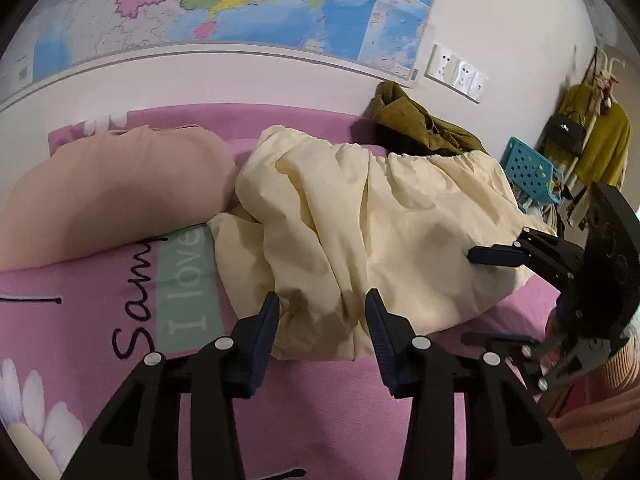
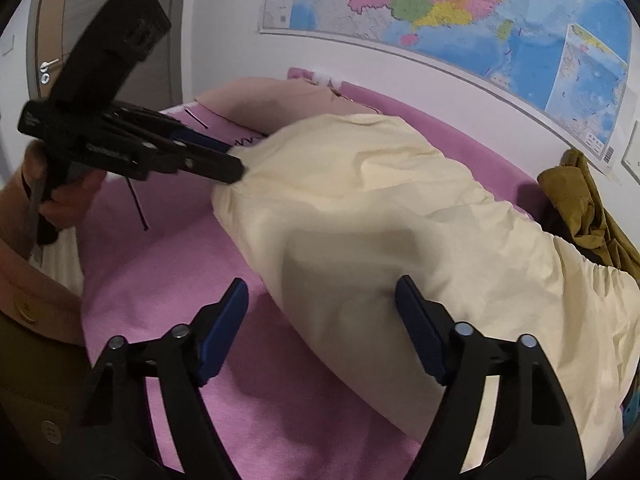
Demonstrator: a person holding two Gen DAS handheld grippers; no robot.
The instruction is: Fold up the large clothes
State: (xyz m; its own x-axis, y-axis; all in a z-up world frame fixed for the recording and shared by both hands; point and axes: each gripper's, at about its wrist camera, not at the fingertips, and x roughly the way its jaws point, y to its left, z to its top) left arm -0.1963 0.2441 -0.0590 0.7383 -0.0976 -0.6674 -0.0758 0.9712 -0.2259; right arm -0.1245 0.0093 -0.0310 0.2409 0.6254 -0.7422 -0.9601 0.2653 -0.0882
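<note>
Left wrist view: the left gripper (image 1: 322, 300) has its jaws partly spread, with a bunched fold of the cream garment (image 1: 360, 216) lying between the tips; whether the pads press on the cloth cannot be told. The garment is heaped on the pink bed (image 1: 320, 400), ahead of the jaws. A peach pillow (image 1: 108, 192) lies beyond the left jaw, and an olive garment (image 1: 424, 124) lies past the heap by the wall. The right gripper (image 1: 480, 300) reaches in beyond the right jaw, one finger touching the heap's edge.

Right wrist view: the right gripper (image 2: 322, 292) has its jaws spread wide; the right jaw rests against the cream garment (image 2: 400, 208), the left over bare bed (image 2: 168, 264). The left gripper (image 2: 236, 160), in a hand (image 2: 64, 196), meets the heap's far end.
</note>
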